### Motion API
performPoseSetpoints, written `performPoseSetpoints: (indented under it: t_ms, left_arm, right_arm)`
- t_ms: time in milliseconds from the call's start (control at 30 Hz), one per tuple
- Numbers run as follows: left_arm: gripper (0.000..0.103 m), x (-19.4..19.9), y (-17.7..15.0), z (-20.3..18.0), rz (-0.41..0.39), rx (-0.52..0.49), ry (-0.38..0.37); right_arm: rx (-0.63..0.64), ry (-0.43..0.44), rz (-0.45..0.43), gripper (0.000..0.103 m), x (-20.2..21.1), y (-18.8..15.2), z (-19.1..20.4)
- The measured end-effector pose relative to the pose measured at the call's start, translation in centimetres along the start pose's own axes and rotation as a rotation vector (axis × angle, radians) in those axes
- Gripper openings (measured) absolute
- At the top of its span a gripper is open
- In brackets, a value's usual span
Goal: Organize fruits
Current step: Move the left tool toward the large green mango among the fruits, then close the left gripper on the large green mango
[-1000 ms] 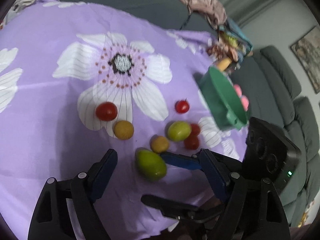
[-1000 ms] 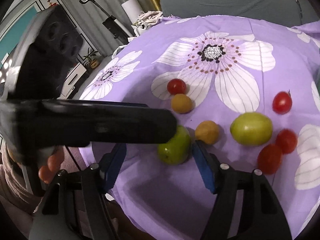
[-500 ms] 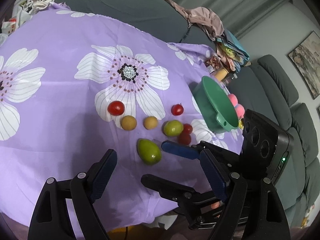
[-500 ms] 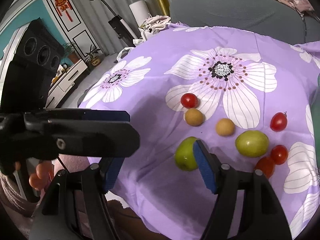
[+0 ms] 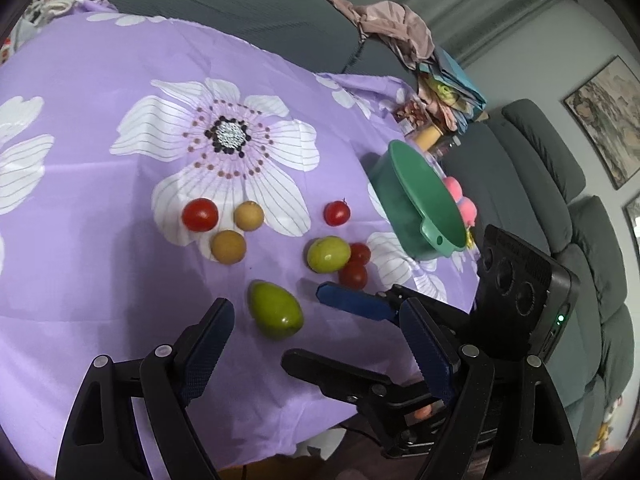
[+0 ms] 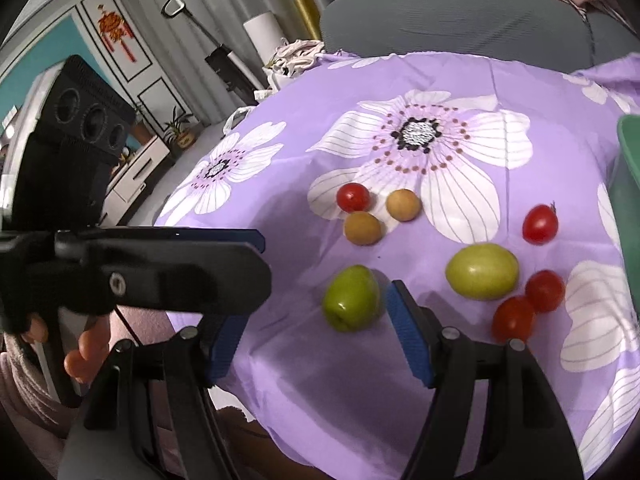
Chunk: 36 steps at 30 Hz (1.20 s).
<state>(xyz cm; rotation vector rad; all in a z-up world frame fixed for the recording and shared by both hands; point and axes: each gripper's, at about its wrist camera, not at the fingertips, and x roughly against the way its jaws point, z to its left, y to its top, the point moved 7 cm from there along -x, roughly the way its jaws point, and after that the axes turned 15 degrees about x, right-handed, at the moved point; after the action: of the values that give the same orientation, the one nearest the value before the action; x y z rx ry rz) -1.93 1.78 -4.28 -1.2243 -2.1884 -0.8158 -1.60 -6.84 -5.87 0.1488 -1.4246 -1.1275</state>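
Observation:
On the purple flowered cloth (image 5: 100, 128) lie two green fruits, one near (image 5: 275, 310) (image 6: 352, 298) and one further right (image 5: 329, 254) (image 6: 482, 271). Two brown fruits (image 5: 228, 247) (image 5: 249, 216) sit beside a red tomato (image 5: 200, 215). Another tomato (image 5: 337, 213) lies alone, and two more (image 5: 356, 266) touch the right green fruit. My left gripper (image 5: 316, 332) is open just short of the near green fruit, holding nothing. My right gripper (image 6: 316, 332) is open too, with that fruit ahead between its fingers. Each gripper shows in the other's view, the right one (image 5: 304, 326) and the left one (image 6: 262, 258).
A green bowl (image 5: 420, 204) stands at the table's right edge, with pink round things (image 5: 460, 196) behind it. A grey sofa (image 5: 560, 200) runs along the back and right, with clothes piled on it. The cloth's front edge hangs close below the grippers. A person's fingers (image 6: 80, 356) grip the left handle.
One brown fruit has rolled away from the green fruit and now rests by the other brown fruit and the tomato. Both views have drawn back from the fruit. Both grippers stay open.

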Motion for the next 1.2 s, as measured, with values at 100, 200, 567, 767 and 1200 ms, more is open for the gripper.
performPoseSetpoints:
  t_ms: [100,200,567,767,1200]
  left_arm:
    - [0.085,-0.7,0.3,0.2,0.019,0.0,0.015]
    - [0.085,-1.2,0.6,0.3,0.032,-0.001,0.02]
    - [0.085,-2.8,0.7,1.1,0.061,-0.024,0.078]
    - [0.085,-3.8,0.3,1.2,0.086,-0.046,0.1]
    - [0.072,-5.2,-0.4,0.5,0.106,-0.127,0.154]
  right_arm:
    - [-0.008,-0.001,-0.014,0.07,0.4,-0.4,-0.3]
    - [-0.011,-0.001,-0.023,0.07,0.6,-0.6,-0.3]
    - [0.004,0.012,-0.016,0.07,0.2,-0.7,0.0]
    - [-0.006,0.003,0.005,0.069,-0.5,-1.1,-0.2]
    - [-0.013,-0.025,0.043,0.056,-1.4,-1.6,-0.7]
